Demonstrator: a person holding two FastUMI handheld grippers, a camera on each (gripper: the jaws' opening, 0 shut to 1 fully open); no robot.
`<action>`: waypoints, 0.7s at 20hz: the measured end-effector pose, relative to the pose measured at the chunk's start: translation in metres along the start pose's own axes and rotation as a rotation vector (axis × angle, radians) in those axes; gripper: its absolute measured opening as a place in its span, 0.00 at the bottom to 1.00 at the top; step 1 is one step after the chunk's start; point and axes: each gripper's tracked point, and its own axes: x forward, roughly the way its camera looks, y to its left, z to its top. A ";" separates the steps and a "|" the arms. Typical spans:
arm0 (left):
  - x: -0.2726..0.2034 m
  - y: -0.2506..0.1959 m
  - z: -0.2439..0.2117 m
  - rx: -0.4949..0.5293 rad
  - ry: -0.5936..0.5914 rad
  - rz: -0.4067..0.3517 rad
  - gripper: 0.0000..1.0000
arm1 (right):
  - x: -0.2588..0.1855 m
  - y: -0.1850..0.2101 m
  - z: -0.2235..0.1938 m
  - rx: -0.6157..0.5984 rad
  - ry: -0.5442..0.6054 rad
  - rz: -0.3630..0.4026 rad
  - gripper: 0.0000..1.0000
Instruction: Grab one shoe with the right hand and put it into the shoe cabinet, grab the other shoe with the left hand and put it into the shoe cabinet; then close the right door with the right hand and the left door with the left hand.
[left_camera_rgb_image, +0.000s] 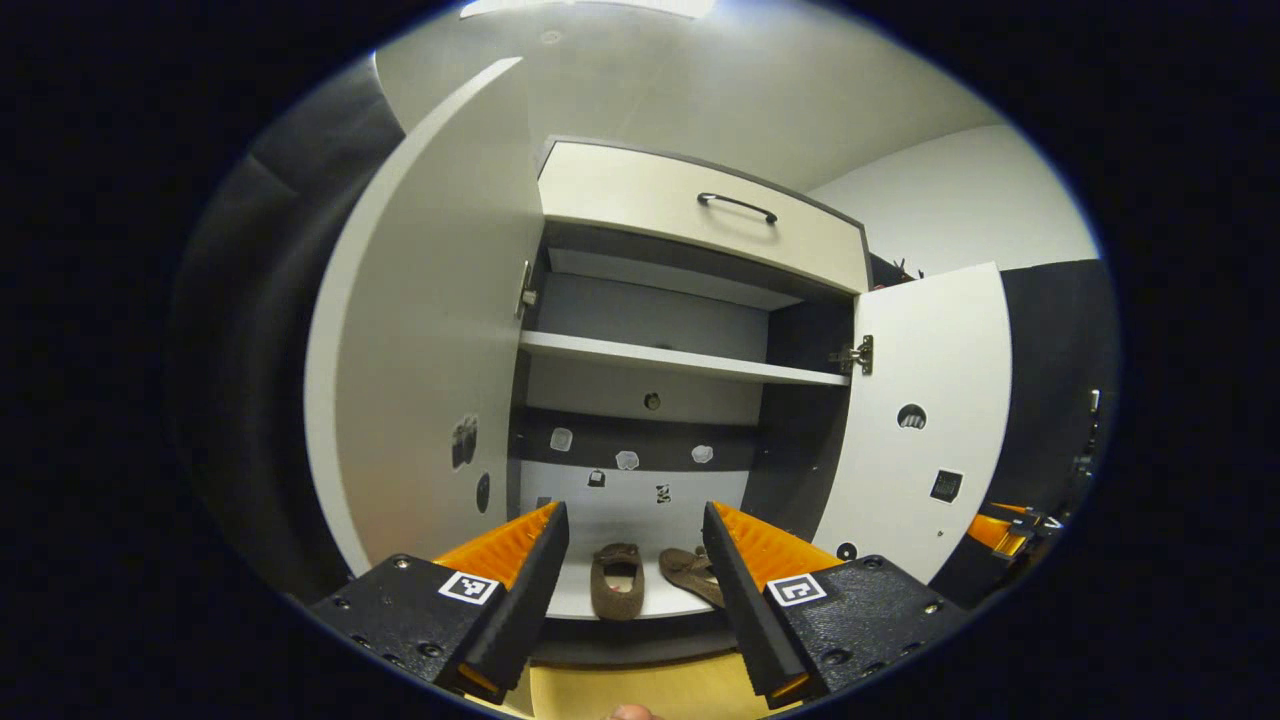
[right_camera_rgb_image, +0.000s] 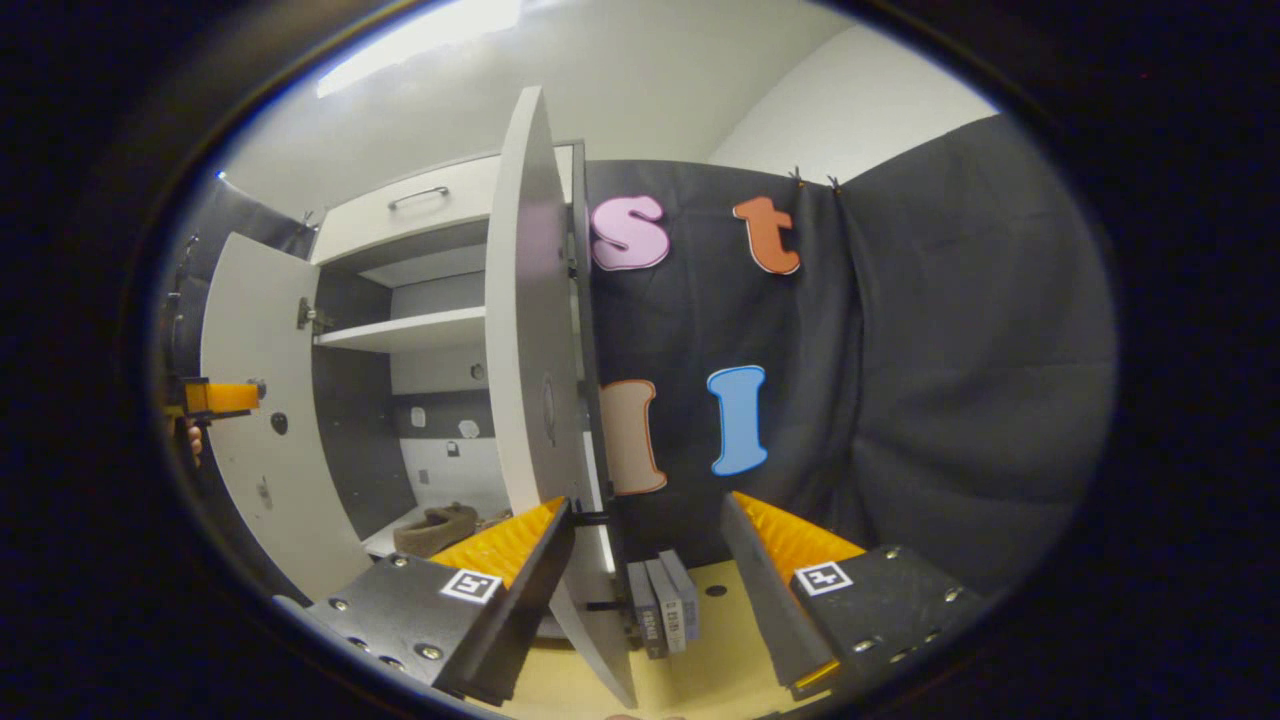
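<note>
Two brown shoes lie on the bottom shelf of the shoe cabinet (left_camera_rgb_image: 680, 358), one pointing straight out (left_camera_rgb_image: 617, 580), the other (left_camera_rgb_image: 693, 572) angled and partly behind my finger. My left gripper (left_camera_rgb_image: 635, 515) is open in front of them, nothing between its fingers. Both doors stand open: the left door (left_camera_rgb_image: 420, 400) and the right door (left_camera_rgb_image: 925, 420). In the right gripper view the right door (right_camera_rgb_image: 530, 330) is seen edge-on, its lower front edge between the fingers of my open right gripper (right_camera_rgb_image: 648, 502), close to the left finger (right_camera_rgb_image: 510, 560). One shoe (right_camera_rgb_image: 437, 527) shows inside.
A drawer with a dark handle (left_camera_rgb_image: 737, 205) sits above the open compartment. Small grey blocks (right_camera_rgb_image: 665, 600) stand on the yellow floor by the black cloth wall. The right gripper (left_camera_rgb_image: 1005, 530) appears beyond the right door; the left gripper (right_camera_rgb_image: 215, 398) appears by the left door (right_camera_rgb_image: 260, 420).
</note>
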 end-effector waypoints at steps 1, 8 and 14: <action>-0.005 -0.002 0.002 -0.004 -0.007 -0.011 0.83 | 0.000 0.003 -0.001 -0.004 0.001 0.016 0.91; -0.036 0.008 0.003 -0.054 0.002 0.001 0.82 | 0.005 0.057 -0.007 -0.002 0.017 0.186 0.91; -0.053 0.029 0.001 -0.053 0.009 0.067 0.77 | 0.021 0.100 -0.021 -0.011 0.042 0.286 0.91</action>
